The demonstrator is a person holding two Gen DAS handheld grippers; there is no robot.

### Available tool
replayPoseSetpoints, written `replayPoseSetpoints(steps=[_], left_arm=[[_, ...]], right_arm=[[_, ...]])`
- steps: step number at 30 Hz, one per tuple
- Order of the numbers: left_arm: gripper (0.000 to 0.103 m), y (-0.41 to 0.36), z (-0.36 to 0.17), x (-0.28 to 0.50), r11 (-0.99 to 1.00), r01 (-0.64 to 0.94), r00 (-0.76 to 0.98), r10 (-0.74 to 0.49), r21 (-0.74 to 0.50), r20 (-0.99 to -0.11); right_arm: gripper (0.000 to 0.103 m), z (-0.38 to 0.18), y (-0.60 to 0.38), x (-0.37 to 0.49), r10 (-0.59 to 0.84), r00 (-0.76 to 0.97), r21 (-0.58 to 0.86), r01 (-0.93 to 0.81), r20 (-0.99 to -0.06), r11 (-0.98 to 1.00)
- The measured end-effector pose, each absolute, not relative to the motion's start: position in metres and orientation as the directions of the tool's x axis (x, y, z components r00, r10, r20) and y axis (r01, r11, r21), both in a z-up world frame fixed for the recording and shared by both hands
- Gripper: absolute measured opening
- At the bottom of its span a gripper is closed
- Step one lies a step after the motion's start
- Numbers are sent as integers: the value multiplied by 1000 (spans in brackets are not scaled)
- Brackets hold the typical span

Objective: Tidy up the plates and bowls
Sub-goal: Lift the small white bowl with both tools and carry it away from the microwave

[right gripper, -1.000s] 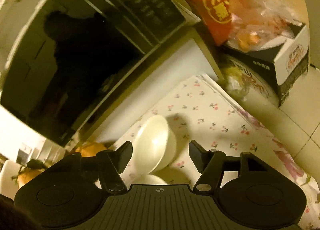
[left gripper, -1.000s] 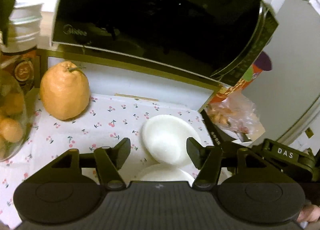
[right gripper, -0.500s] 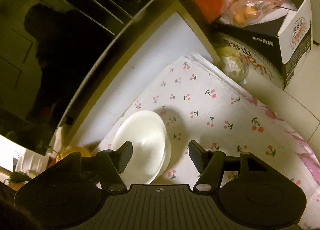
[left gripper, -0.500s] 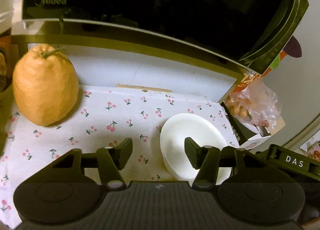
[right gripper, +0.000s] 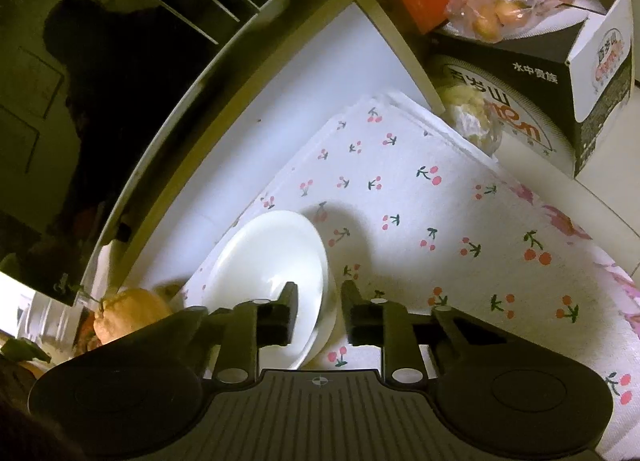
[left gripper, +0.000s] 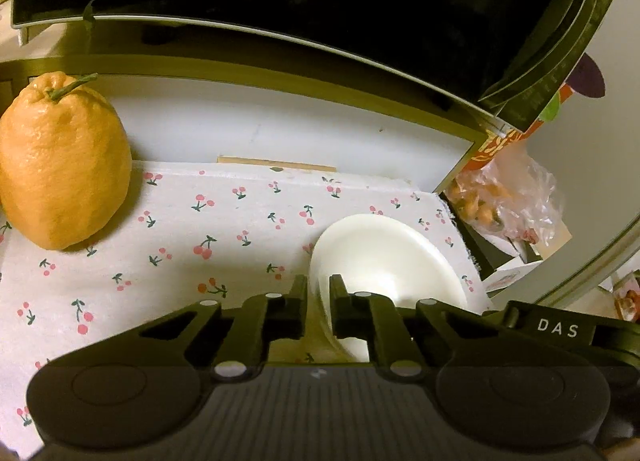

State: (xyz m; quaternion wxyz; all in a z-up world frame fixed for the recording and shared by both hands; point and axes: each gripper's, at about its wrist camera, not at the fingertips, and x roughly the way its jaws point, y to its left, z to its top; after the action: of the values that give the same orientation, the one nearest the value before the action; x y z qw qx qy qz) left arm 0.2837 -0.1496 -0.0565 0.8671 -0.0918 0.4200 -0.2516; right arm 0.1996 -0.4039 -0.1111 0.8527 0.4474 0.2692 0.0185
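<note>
Pinching the near rim of a white bowl (left gripper: 384, 257), the left gripper (left gripper: 319, 307) is pressing its two fingers almost together, one outside the wall and one inside. In the right wrist view the right gripper (right gripper: 320, 311) is sitting over the opposite side of the same stack: its left finger is lying inside the bowl (right gripper: 266, 261) and its right finger is standing outside, over the cherry-print cloth (right gripper: 420, 197). A small gap is showing beside the rim there, so I cannot tell whether this claw is truly gripping or only closing around it. A second white rim is showing just under the bowl in the right wrist view, so the bowl is resting in another dish. The stack is sitting on the cloth (left gripper: 180, 245) near its right edge, toward the back. A large orange citrus fruit (left gripper: 60, 165) with a stem is standing at the cloth's left edge, well apart from the bowl. A black Midea microwave (left gripper: 280, 1) is looming behind, on a shelf above the cloth. Beyond the cloth's right edge a black-and-white carton (right gripper: 560, 73) is carrying a clear plastic bag of snacks (right gripper: 500, 1).
</note>
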Motion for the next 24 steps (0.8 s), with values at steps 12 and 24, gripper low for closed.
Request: replayPoseSetpoints(steps=[12, 24], left_arm=[[9, -148, -34, 273, 852, 366, 552, -522, -373, -651], [8, -130, 8, 238, 847, 363, 578, -532, -388, -619]], right_arm=[[18, -90, -406, 184, 258, 877, 775, 181, -406, 605], [18, -49, -395, 142, 259, 887, 753, 137, -383, 644]])
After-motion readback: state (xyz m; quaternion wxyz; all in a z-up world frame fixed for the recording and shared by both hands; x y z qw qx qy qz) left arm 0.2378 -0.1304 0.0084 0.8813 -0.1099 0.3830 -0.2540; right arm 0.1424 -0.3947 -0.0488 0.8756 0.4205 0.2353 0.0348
